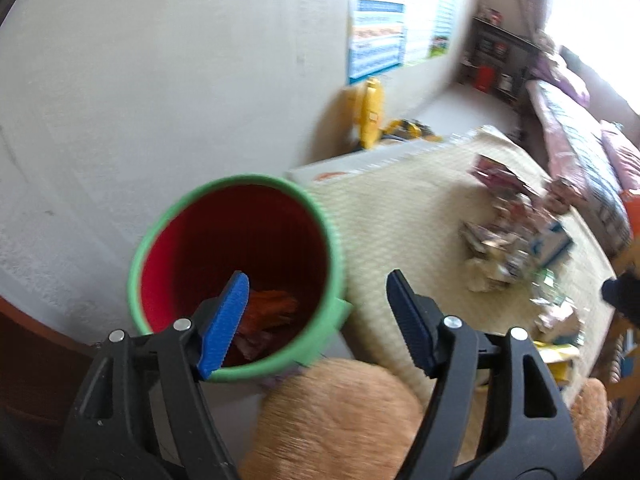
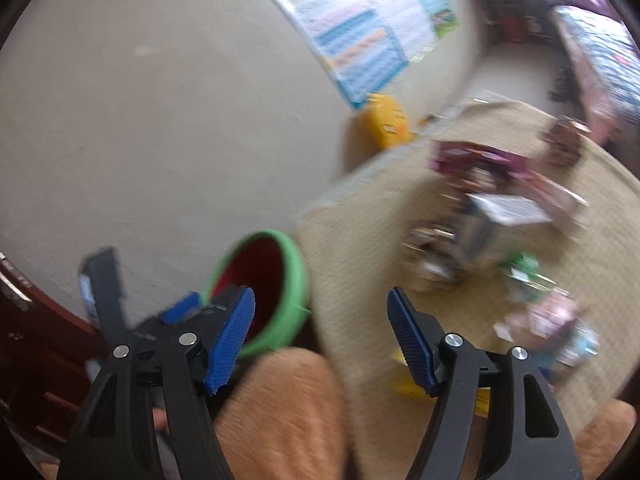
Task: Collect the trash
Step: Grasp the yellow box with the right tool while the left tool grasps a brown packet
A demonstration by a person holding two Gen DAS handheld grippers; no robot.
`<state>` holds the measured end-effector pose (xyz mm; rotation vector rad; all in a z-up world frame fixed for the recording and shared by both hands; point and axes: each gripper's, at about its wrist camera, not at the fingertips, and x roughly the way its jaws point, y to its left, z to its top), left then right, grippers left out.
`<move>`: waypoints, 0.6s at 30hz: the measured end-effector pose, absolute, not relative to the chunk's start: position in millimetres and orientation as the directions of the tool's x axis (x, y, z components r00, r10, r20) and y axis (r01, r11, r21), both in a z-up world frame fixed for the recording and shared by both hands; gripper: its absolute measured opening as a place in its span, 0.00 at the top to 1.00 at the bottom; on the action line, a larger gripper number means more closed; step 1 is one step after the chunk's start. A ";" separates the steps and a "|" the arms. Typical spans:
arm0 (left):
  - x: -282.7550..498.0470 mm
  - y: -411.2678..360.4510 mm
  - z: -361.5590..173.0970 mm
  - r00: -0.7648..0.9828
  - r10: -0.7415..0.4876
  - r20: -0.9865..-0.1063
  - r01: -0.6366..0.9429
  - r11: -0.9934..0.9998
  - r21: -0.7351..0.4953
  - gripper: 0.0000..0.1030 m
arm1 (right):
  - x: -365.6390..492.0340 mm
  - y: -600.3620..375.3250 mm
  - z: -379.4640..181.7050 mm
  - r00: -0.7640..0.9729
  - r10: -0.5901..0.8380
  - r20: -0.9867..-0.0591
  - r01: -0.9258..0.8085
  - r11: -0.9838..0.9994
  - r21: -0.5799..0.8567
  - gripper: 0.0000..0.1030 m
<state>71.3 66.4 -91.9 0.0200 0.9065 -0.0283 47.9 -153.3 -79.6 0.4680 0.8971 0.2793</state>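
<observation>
Trash — a loose scatter of crumpled wrappers, small cartons and paper scraps (image 1: 516, 240) — is seen lying on the pale woven mat (image 1: 400, 220), well apart from the bin and to its right. In the right wrist view the same litter (image 2: 492, 220) is smeared by motion blur; single pieces can't be told apart there, beyond a purple carton and a white-topped box.

The round bin with green rim and red inside (image 1: 236, 276) stands on the floor by the grey-white wall (image 1: 160, 100), just off the mat's edge. In it, at the bottom, a few orange-brown crumpled wrappers (image 1: 272, 312) are visible; the rest of the bottom is hidden behind the gripper finger. In the right wrist view the bin (image 2: 260, 292) is partly covered, its contents not made out.

Left gripper (image 1: 316, 320): blue-padded jaws stand apart, nothing between them, one pad over the bin's mouth. Right gripper (image 2: 320, 340): jaws likewise spread, nothing held. The left gripper is also caught in the right wrist view, low at left, blurred.

Orange-tan trouser legs (image 1: 340, 420) of the person are cut off by the lower frame edge. A yellow plastic toy (image 1: 370, 112) and a blue-bordered wall poster (image 1: 376, 40) — both soft, details unreadable.
</observation>
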 end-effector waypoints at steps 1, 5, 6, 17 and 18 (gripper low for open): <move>69.4 58.4 -92.5 0.614 -0.026 -0.789 0.053 0.999 0.008 0.32 | 43.7 -162.1 -89.1 0.572 0.389 -0.723 -0.015 0.885 0.465 0.34; 64.4 35.6 -95.6 0.600 -0.049 -0.798 0.108 0.994 0.021 0.31 | 32.9 -170.1 -120.3 0.470 0.233 -0.852 -0.043 0.969 0.242 0.34; 62.6 31.2 -95.8 0.598 -0.053 -0.800 0.116 0.993 0.021 0.31 | 31.8 -165.6 -127.5 0.445 0.188 -0.876 -0.086 0.982 0.167 0.34; 65.3 27.2 -93.4 0.607 -0.009 -0.795 0.090 0.994 0.058 0.28 | 31.6 -106.6 -192.8 0.425 -0.087 -0.901 -0.486 0.817 -0.309 0.39; 67.4 28.2 -93.4 0.608 -0.004 -0.794 0.085 0.995 0.060 0.27 | 32.6 -105.9 -196.0 0.420 -0.085 -0.903 -0.491 0.816 -0.305 0.47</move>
